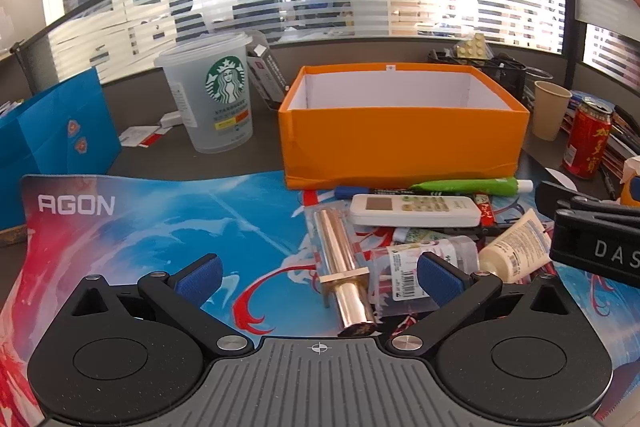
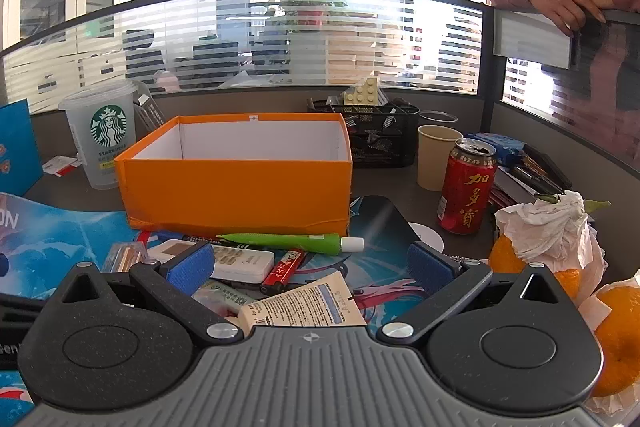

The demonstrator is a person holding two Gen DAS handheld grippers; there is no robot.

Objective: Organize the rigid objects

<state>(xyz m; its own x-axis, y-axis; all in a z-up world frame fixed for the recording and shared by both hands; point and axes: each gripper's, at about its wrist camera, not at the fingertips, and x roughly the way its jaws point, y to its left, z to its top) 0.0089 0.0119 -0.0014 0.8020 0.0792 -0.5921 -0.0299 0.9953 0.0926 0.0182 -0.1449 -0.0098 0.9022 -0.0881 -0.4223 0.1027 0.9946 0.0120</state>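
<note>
The left gripper (image 1: 319, 277) was held wide open with nothing between its blue pads, pitched downward over the printed mat (image 1: 160, 227). Directly ahead of it, and slightly toward its right finger, a copper-coloured metal rod (image 1: 344, 267) with a square flange was seen lying on the mat; its long axis ran almost straight away from the gripper, tilted a little leftward at the far end. The near, dark-capped end lay closest to the gripper's body, so the open fingers were already set either side of the rod's line, across its narrow width.

The right gripper (image 2: 310, 265) was likewise spread fully and was empty. Just below it a cream tube (image 2: 304, 303) was lying, with a red lighter (image 2: 284, 269), a white remote (image 2: 236, 261) and a green tube (image 2: 280, 241) beyond.

Farther out on the tabletop, the open orange box (image 1: 400, 143) stood behind the pile, apparently empty. The rod was judged nearer to the left gripper than to the right.
</note>
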